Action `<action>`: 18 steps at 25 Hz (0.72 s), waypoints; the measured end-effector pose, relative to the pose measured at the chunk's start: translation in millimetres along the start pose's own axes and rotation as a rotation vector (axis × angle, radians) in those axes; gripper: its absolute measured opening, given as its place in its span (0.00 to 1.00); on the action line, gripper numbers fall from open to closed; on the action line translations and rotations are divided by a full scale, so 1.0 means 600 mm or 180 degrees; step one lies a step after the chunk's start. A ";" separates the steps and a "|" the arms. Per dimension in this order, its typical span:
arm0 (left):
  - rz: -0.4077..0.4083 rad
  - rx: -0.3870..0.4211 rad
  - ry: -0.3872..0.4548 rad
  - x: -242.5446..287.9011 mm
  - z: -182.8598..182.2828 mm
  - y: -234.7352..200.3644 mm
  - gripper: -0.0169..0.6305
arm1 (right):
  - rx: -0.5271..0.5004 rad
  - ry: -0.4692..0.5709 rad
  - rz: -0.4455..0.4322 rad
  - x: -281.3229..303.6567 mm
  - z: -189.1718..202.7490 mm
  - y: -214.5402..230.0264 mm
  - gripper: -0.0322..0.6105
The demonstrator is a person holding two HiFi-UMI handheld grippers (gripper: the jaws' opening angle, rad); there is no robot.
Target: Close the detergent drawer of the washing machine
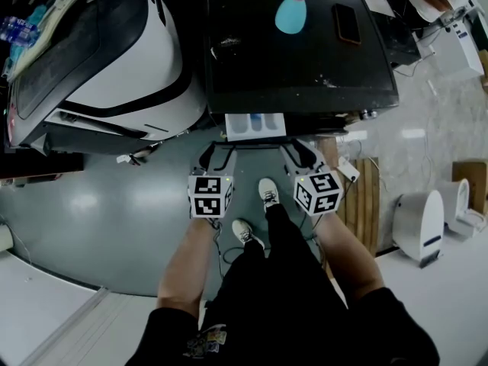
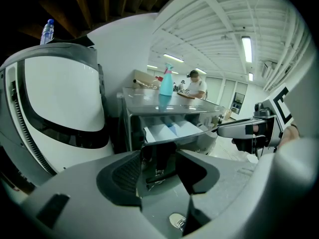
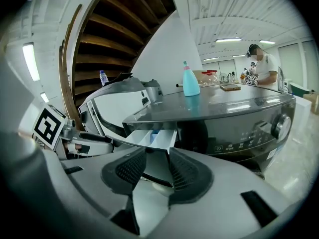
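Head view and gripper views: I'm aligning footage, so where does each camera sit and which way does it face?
Head view: on the person's head, looking down at the washing machine and its open detergent drawer; forearms, legs, left gripper and right gripper show.
Left gripper view: on the left gripper, facing the drawer; its open jaws show.
Right gripper view: on the right gripper, facing the drawer; open jaws show.
All three share the drawer and spray bottle.

Glossy grey-green floor (image 1: 114, 219), white ribbed ceiling (image 2: 224, 19) with strip lights (image 2: 246, 49), wooden slats (image 1: 364, 197) lying at right
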State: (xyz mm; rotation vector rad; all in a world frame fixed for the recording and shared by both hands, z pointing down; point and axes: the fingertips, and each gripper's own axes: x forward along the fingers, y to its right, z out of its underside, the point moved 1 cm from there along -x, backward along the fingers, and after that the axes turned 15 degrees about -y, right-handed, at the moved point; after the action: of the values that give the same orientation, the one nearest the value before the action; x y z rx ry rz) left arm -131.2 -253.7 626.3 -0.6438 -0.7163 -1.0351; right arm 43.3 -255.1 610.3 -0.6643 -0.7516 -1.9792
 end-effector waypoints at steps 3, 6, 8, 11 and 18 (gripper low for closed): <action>-0.0047 -0.0050 0.0001 0.008 -0.011 -0.007 0.35 | 0.0033 -0.0002 0.0017 0.010 -0.012 0.006 0.28; -0.0071 -0.0082 0.0023 0.015 -0.023 -0.013 0.36 | 0.0054 0.0011 0.0023 0.018 -0.024 0.011 0.28; -0.0096 -0.0101 0.0031 0.019 -0.029 -0.016 0.36 | 0.0068 0.0019 0.0026 0.023 -0.030 0.014 0.28; -0.0159 -0.0148 0.0037 0.026 -0.038 -0.023 0.36 | 0.0142 0.0017 0.0026 0.032 -0.039 0.020 0.28; -0.0262 -0.0262 0.0055 0.041 -0.062 -0.038 0.36 | 0.0342 0.0002 0.0121 0.053 -0.059 0.036 0.31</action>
State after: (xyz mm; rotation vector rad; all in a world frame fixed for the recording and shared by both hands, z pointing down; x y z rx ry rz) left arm -135.6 -303.4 626.0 -0.6802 -0.6923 -1.1494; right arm 41.9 -307.0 613.8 -0.6095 -0.8331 -1.8903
